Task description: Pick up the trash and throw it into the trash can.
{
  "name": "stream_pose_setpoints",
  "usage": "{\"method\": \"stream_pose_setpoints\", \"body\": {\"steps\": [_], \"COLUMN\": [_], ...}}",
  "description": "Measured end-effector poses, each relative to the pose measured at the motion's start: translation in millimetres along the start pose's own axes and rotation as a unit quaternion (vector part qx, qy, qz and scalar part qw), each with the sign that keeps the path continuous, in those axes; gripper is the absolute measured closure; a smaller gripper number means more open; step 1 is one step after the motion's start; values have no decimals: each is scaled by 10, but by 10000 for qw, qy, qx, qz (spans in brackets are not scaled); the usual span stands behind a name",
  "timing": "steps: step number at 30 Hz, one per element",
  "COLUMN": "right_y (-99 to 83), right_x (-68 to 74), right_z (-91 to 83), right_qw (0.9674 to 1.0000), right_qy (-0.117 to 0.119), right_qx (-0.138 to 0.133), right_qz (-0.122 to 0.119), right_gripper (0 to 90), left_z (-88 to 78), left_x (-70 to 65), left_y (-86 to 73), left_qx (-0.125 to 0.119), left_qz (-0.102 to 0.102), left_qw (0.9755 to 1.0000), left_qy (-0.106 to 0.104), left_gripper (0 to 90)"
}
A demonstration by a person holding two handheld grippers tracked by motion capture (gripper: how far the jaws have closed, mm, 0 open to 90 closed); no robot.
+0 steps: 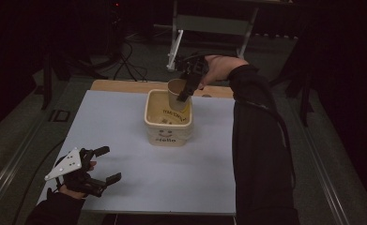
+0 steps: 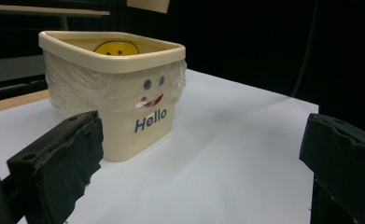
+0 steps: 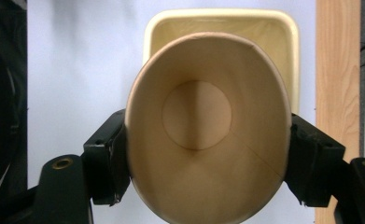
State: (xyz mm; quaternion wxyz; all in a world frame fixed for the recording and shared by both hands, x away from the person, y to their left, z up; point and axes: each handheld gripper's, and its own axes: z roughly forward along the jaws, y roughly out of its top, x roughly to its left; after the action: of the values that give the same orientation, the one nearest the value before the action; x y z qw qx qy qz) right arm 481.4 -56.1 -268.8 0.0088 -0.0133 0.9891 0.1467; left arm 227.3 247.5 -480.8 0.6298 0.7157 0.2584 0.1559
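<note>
Right claw (image 1: pixel 185 92): clamped on a paper cup (image 1: pixel 176 88), one jaw on each side of its wall; the right gripper view shows the cup (image 3: pixel 203 135) squeezed to an oval between the jaws, its open mouth facing the camera and nothing inside.
Cup: held in the air above the far part of the tub (image 1: pixel 168 126), tilted, clear of the table (image 1: pixel 125 140).
Tub: cream, squarish, open at the top, standing upright on the table's far middle; the front reads "Hello" under a small printed face, and a yellow smiley shows inside (image 2: pixel 116 48); clear film wraps its upper wall (image 2: pixel 91 88).
Left claw (image 1: pixel 107 164): jaws wide apart, with nothing between them, low over the near left corner of the table, well apart from the tub; a grey plate (image 1: pixel 64 164) rides on top of it.
Table: pale sheet over the top, a wooden strip (image 1: pixel 120 86) bare along the far edge.
Surroundings: dark floor, cables and a metal frame (image 1: pixel 209 28) beyond the table.
</note>
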Motion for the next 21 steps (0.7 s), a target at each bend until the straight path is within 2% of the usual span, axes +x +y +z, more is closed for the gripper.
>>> {"method": "stream_pose_setpoints", "body": {"steps": [2, 11, 13, 14, 15, 16, 17, 18, 21], "right_y": [25, 91, 104, 113, 113, 116, 122, 122, 131], "right_x": [-19, -41, -58, -92, -92, -115, -141, -162, -174], "right_z": [8, 54, 74, 84, 84, 87, 89, 85, 92], "right_qw": [10000, 9999, 9998, 9993, 9993, 9990, 9982, 9981, 9975], "right_qy": [-72, -123, -160, -200, -200, -208, -197, -141, -251], "right_qx": [-35, -94, -79, -96, -96, -126, -178, -194, -190], "right_qz": [47, 51, 121, 291, 291, 378, 529, 563, 632], "right_gripper": [267, 266, 242, 206, 206, 175, 105, 100, 99], "left_z": [1, 0, -1, -1, -2, -2, -2, -2, 0], "left_x": [-2, -12, -12, -10, -8, -7, -7, -7, -6], "left_y": [1, 6, 5, 4, 3, 3, 2, 1, 1], "left_qx": [5, 13, 21, 18, 14, 8, 7, 13, 11], "left_qz": [9, 33, 36, 31, 25, 21, 21, 22, 19], "left_qw": [10000, 10000, 10000, 10000, 10000, 10000, 10000, 10000, 10000], "left_qy": [-4, -7, -9, -4, 0, -4, -5, -10, -14], "left_gripper": [4, 4, 4, 4, 4, 5, 5, 4, 4]}}
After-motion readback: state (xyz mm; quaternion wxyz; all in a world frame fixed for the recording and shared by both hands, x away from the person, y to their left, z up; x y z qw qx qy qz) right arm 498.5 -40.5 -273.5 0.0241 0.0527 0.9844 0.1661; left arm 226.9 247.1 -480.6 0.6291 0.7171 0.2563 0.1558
